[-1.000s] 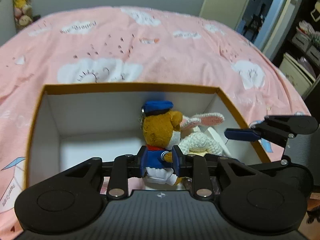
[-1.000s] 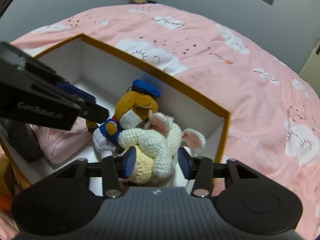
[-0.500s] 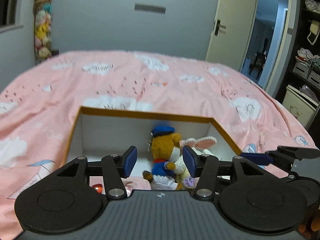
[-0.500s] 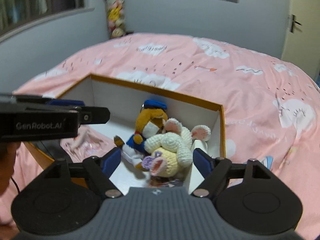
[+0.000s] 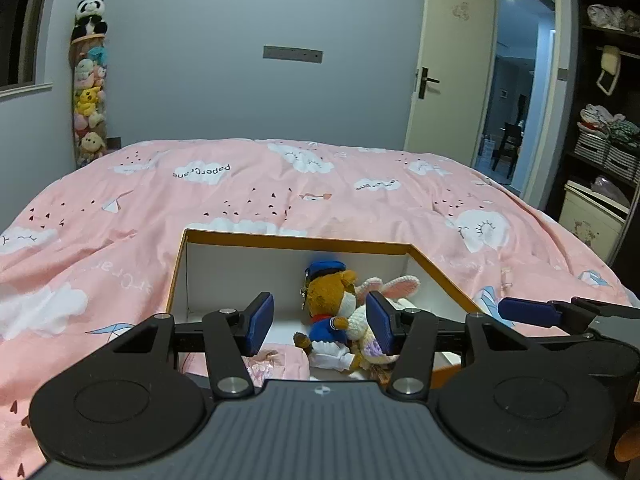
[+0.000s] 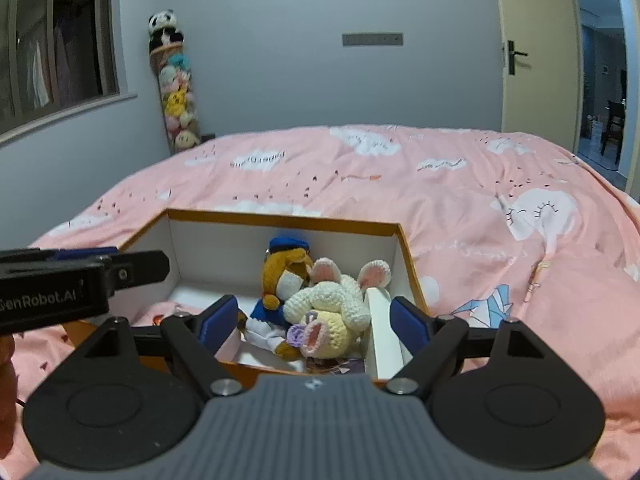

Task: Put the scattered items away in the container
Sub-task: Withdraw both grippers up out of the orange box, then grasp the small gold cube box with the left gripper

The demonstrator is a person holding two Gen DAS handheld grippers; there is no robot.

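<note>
1. The bear [image 5: 328,300] and the knitted rabbit [image 6: 332,308] lie side by side in the box [image 6: 280,222] on the bed [image 5: 280,184].
2. Left gripper [image 5: 320,322] spread, empty, and near the box.
3. Right gripper [image 6: 316,320] opening, pinching nothing, just as near.

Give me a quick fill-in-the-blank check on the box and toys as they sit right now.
1. The brown bear plush wears a ____ cap.
2. The crocheted bunny lies ____ the box.
3. The box rests on a ____ bedspread printed with clouds.
4. The left gripper holds ____ between its jaws.

Missing words: blue; inside; pink; nothing
</note>
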